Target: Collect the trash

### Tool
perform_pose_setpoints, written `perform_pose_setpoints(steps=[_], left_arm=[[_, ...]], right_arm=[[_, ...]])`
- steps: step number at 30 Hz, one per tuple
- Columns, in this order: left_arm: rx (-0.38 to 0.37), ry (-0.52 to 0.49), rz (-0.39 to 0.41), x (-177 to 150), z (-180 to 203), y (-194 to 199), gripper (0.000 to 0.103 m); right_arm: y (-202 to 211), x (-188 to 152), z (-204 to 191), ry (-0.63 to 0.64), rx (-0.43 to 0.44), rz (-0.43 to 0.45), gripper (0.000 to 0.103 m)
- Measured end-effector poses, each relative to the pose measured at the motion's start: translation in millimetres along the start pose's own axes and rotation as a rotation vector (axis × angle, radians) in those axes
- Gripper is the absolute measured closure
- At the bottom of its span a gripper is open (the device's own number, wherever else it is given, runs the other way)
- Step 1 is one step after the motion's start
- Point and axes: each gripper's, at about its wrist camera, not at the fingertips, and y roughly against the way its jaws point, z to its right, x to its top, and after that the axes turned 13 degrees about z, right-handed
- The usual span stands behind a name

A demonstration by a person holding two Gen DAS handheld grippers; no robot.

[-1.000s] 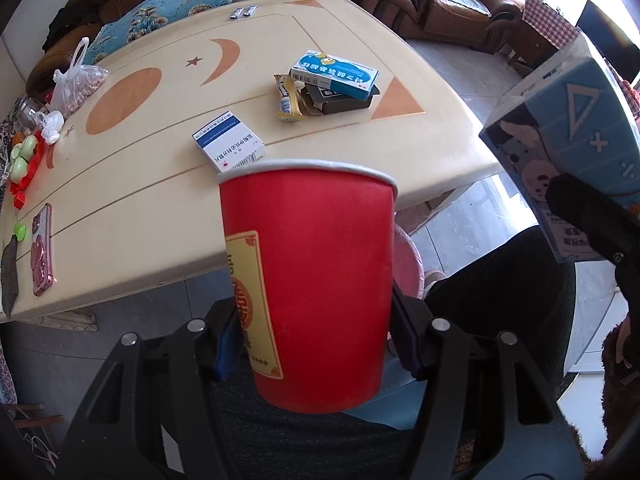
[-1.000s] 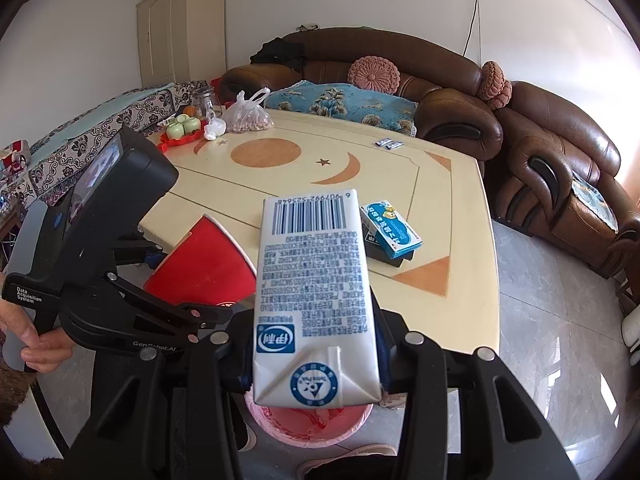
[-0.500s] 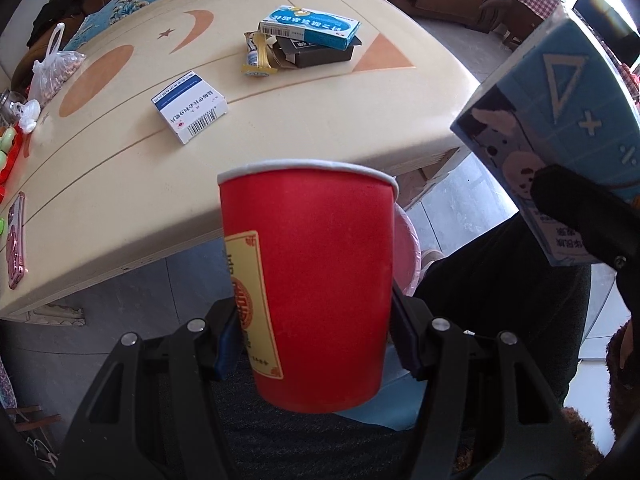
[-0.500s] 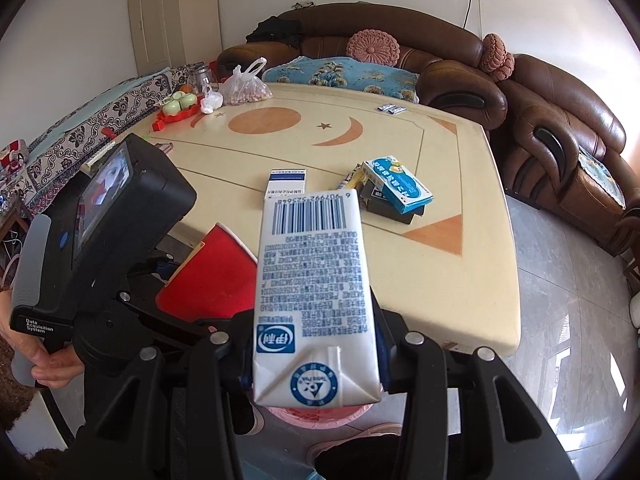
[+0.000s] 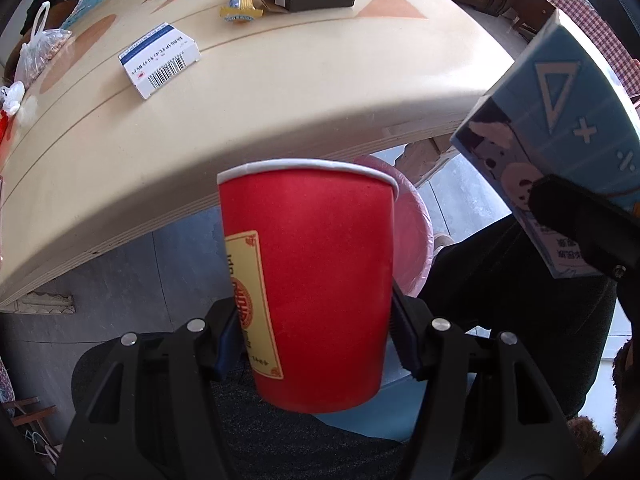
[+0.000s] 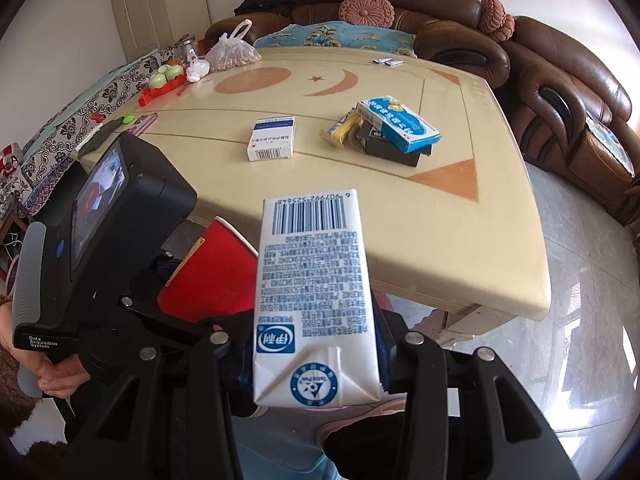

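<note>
Both hands loaded, off the table's [image 6: 460, 240] near edge: the left gripper [image 5: 316, 344] clamps a red paper cup [image 5: 308, 280] between its fingers, rim pointing forward, while the right gripper [image 6: 316, 360] pinches a white milk carton [image 6: 316, 292] low on its sides. A pink waste bin [image 5: 416, 240] peeks out just beyond the cup, below the tabletop. The carry-to-bin step appears under way; next, each load likely needs lowering over the bin's mouth before the fingers part. A white medicine box [image 6: 272, 138] and stacked packets [image 6: 396, 128] wait on the table ahead
</note>
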Motion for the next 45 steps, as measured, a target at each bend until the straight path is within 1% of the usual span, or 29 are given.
perform_pose_setpoints(steps=[6,13,17,23,34,38,45], left_arm=[[-0.006,0.017,-0.054,-8.3,1.0,-29.9,0.042],[-0.011,0.029,-0.098,-14.2,-0.1,-57.7,0.042],[-0.008,0.04,-0.124,-18.6,7.1,-75.7,0.042],[-0.002,0.066,-0.157,-30.1,0.2,-100.6,0.042],[-0.005,0.098,-0.244,-39.4,-10.4,-146.7,0.042],[-0.022,0.124,-0.27,-39.4,-12.9,-158.9,0.043],[-0.015,0.149,-0.312,-42.1,-17.5,-181.9,0.043]], right_arm=[[-23.0,-17.6,8.6,-0.016,-0.007,-0.055,0.061],[-50.1,-38.6,18.8,-0.045,-0.01,-0.115,0.061],[-70.1,-51.8,22.9,-0.063,-0.004,-0.156,0.061],[-100.8,-72.4,34.0,-0.115,-0.004,-0.216,0.061],[-146.1,-96.8,43.8,-0.119,-0.022,-0.282,0.061],[-158.5,-106.3,46.3,-0.12,-0.02,-0.301,0.061],[-180.2,-117.9,54.1,-0.141,-0.006,-0.344,0.061]])
